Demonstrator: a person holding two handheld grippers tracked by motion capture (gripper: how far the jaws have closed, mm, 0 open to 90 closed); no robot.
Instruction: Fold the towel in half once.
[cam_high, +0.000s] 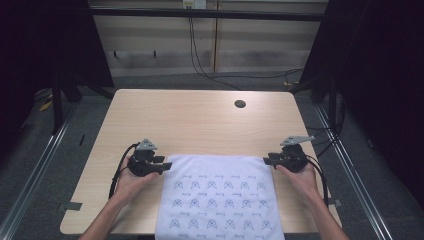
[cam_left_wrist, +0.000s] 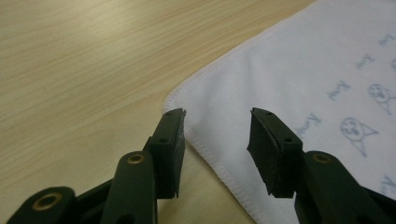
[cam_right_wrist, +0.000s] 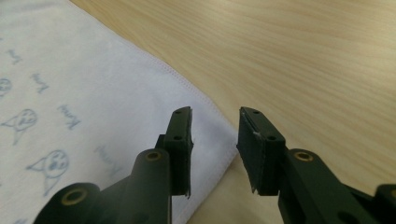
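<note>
Wooden table (cam_high: 200, 120) carries a white printed cloth (cam_high: 220, 195); both the left gripper (cam_high: 167, 164) and the right gripper (cam_high: 266, 160) gape empty at its far corners above grey floor (cam_high: 30, 165).

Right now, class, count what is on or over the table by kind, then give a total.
Cloths: 1, the white printed cloth
Grippers: 2, the left gripper and the right gripper
Hands: 2, the left hand and the right hand
Total: 5
</note>
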